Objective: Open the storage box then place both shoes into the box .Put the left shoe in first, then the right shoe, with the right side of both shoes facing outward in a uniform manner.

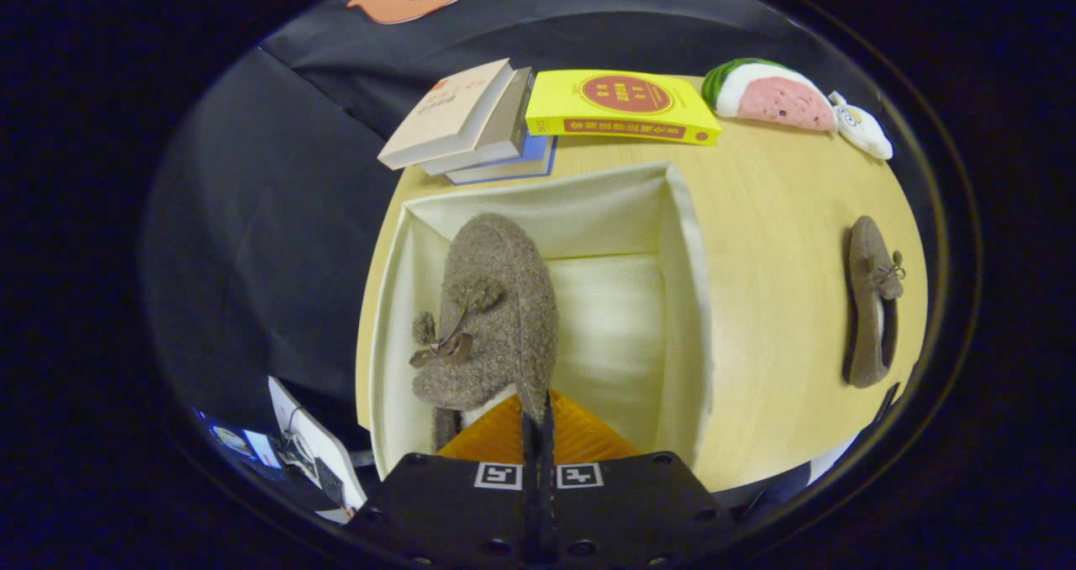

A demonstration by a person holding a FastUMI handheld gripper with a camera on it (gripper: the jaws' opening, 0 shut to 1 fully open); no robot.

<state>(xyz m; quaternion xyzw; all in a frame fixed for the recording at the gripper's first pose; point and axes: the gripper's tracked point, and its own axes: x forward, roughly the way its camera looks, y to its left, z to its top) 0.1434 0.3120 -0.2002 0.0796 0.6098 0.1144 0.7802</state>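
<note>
A fuzzy brown shoe (492, 318) with a small bow hangs over the left half of the open cream storage box (683, 301), toe pointing away from me. My gripper (538, 423) is shut on the shoe's heel rim, its fingers pressed close together. The box's right half shows a bare cream floor. The second brown shoe (872, 309) lies on its side on the wooden table (782, 242), well to the right of the box.
Beyond the box lie a stack of books (471, 120) and a yellow book (622, 106). A watermelon-shaped plush (769, 91) and a small white plush (862, 129) sit at the far right corner. The table's left edge runs close beside the box.
</note>
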